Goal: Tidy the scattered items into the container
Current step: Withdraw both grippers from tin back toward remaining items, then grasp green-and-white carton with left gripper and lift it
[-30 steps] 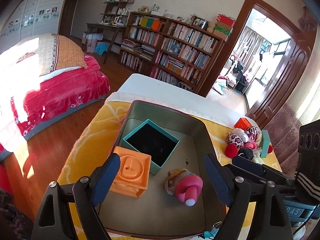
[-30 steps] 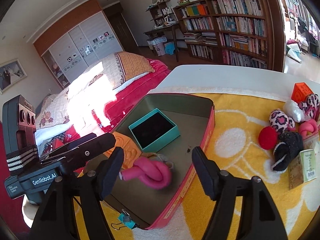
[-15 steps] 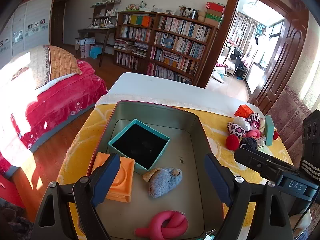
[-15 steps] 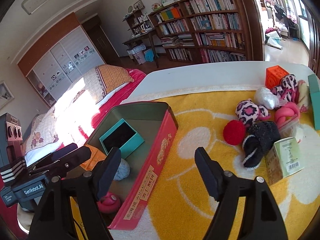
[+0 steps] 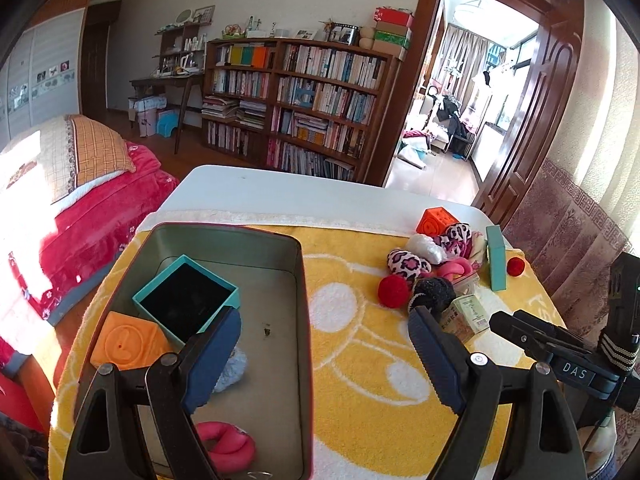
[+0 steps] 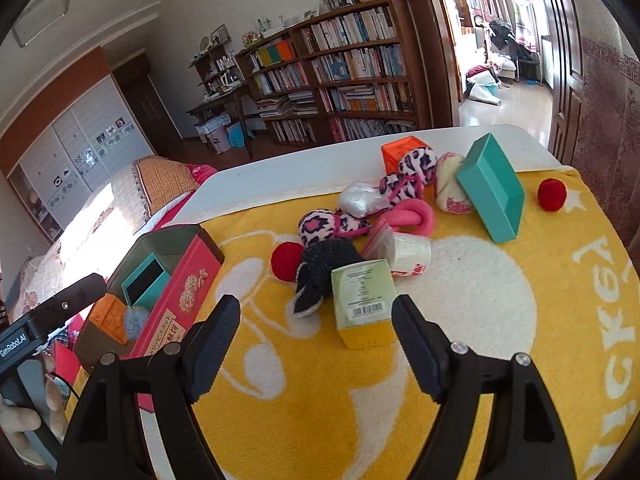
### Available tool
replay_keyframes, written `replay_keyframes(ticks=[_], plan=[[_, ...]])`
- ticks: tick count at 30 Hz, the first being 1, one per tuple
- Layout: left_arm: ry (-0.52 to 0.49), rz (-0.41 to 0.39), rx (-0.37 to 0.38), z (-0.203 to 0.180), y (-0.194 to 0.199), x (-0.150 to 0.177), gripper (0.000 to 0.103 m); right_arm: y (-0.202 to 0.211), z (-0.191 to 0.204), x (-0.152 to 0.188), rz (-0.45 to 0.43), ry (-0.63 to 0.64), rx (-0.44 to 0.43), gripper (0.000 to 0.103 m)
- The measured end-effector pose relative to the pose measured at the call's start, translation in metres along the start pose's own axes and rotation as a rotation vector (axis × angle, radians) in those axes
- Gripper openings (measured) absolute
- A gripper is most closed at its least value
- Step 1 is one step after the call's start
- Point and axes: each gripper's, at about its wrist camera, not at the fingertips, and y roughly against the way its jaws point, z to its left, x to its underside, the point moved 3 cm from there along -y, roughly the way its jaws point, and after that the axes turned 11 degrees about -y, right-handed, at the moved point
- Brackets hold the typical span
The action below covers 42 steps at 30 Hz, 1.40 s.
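A: Right gripper [image 6: 316, 322]?
B: Jaws spread and just been opening; nothing pinched. A green-and-yellow carton with a barcode [image 6: 362, 300] stands just ahead, between the finger lines, untouched.

A: Beyond it?
B: Touching the carton's left, one black knitted sock [image 6: 320, 270]. Behind that, a white-wrapped packet [image 6: 404, 250], one pink knotted ring [image 6: 408, 218], two pink leopard-print plush bundles [image 6: 324, 222], one silver foil lump [image 6: 360, 200], one orange embossed cube [image 6: 400, 152]. One teal rectangular lid [image 6: 490, 188] leans far ahead on the right. Red pompoms: two, one [image 6: 286, 260] left of the sock, one [image 6: 552, 194] far right. All lie on the yellow patterned towel [image 6: 480, 300].

A: Left gripper [image 5: 324, 354]?
B: Jaws wide apart, empty, above the right wall of the rectangular red-sided tin [image 5: 304, 320].

A: Tin contents?
B: Four pieces. Under the left finger, a grey-blue knitted bundle [image 5: 234, 368]; nearer, a second pink knotted ring [image 5: 228, 446]; ahead left, an open teal box with black lining [image 5: 186, 296]; left of that, an orange soft block [image 5: 128, 346].
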Motion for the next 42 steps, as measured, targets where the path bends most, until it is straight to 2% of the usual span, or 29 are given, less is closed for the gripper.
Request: replay_keyframes(ticks=[4, 8, 18, 24, 31, 38, 42], plan=[[-0.040, 0.018, 0.070, -0.046, -0.017, -0.004, 0.088, 0.015, -0.043, -0.007, -0.016, -0.049, 0.052, 0.081], [-0.079, 0.061, 0.095, -0.081, -0.036, -0.002, 0.088, 0.024, -0.069, -0.010, -0.031, -0.064, 0.085, 0.081], [-0.069, 0.117, 0.151, -0.122, -0.059, 0.003, 0.088, 0.030, -0.102, -0.018, -0.042, -0.099, 0.134, 0.081], [-0.116, 0.151, 0.129, -0.154, -0.084, 0.006, 0.088, 0.037, -0.116, -0.026, -0.084, -0.116, 0.163, 0.081], [-0.070, 0.221, 0.130, -0.167, -0.125, 0.014, 0.088, 0.037, -0.130, -0.027, -0.101, -0.155, 0.166, 0.081], [-0.054, 0.210, 0.078, -0.166, -0.148, 0.009, 0.088, 0.034, -0.142, -0.024, -0.084, -0.225, 0.157, 0.081], [-0.046, 0.199, 0.072, -0.166, -0.156, 0.006, 0.087, 0.041, -0.136, -0.025, -0.112, -0.220, 0.173, 0.081]])
